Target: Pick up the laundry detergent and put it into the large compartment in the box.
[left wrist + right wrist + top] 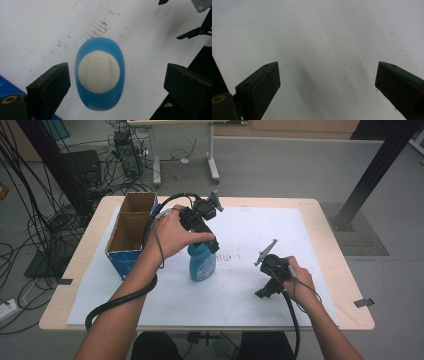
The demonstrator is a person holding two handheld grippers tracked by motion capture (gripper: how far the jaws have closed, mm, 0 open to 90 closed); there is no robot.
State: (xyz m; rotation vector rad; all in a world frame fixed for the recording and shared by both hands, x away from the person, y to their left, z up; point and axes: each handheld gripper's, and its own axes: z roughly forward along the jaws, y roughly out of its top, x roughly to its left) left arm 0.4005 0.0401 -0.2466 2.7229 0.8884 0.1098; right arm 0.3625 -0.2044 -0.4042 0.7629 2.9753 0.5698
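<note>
A blue bottle (pixel 202 262) with a white cap stands upright on the white sheet (pixel 250 230) left of centre. My left gripper (pixel 211 242) hangs right over its top, pointing down. In the left gripper view the cap (pixel 98 71) and the blue shoulder (pixel 100 102) lie between the open jaws of the left gripper (pixel 117 71), with a gap on each side. My right gripper (pixel 264 291) hovers over bare sheet to the right of the bottle. The right gripper (pixel 327 72) is open with nothing between its jaws.
An open cardboard box (pixel 131 222) with a blue base stands at the table's left, close beside the bottle; its blue edge (pixel 5 86) shows at the lower left. Faint brown marks (pixel 100 27) stain the sheet. The right gripper's frame (pixel 200 27) shows at the upper right.
</note>
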